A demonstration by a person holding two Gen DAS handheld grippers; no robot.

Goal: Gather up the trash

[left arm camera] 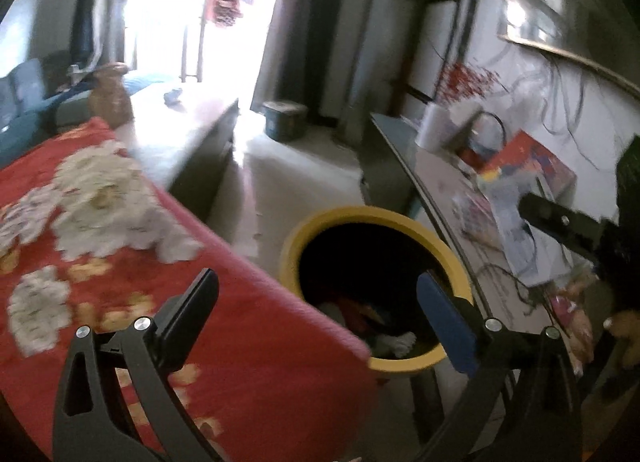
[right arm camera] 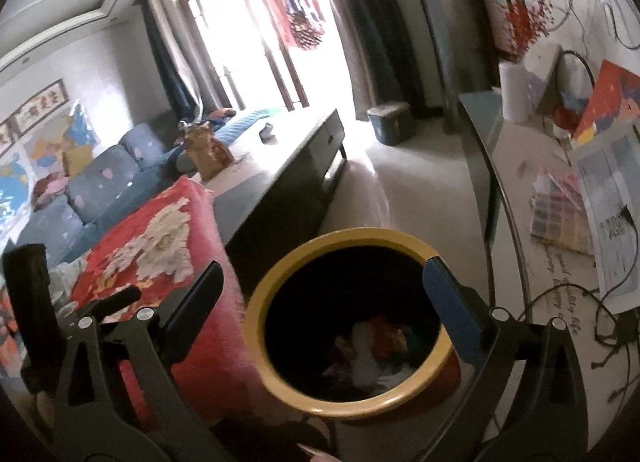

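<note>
A round bin with a yellow rim (left arm camera: 436,236) (right arm camera: 344,236) stands on the floor between a red flowered cloth (left arm camera: 120,262) (right arm camera: 160,229) and a long side table. Crumpled trash (left arm camera: 394,342) (right arm camera: 376,350), white and coloured scraps, lies at its dark bottom. My left gripper (left arm camera: 316,286) is open above the bin's left rim and the cloth's edge, nothing between its fingers. Directly over the bin's mouth my right gripper (right arm camera: 322,274) hangs open and empty. The other gripper shows as a black bar at the right edge (left arm camera: 560,221) of the left wrist view and at the left edge (right arm camera: 32,302) of the right wrist view.
A low dark cabinet (right arm camera: 288,165) runs beyond the cloth toward a bright window. The side table (right arm camera: 556,262) on the right carries papers, cables, a colour swatch box and a paper roll (right arm camera: 514,91). A teal box (right arm camera: 390,123) sits on the floor. A blue sofa (right arm camera: 100,181) lies far left.
</note>
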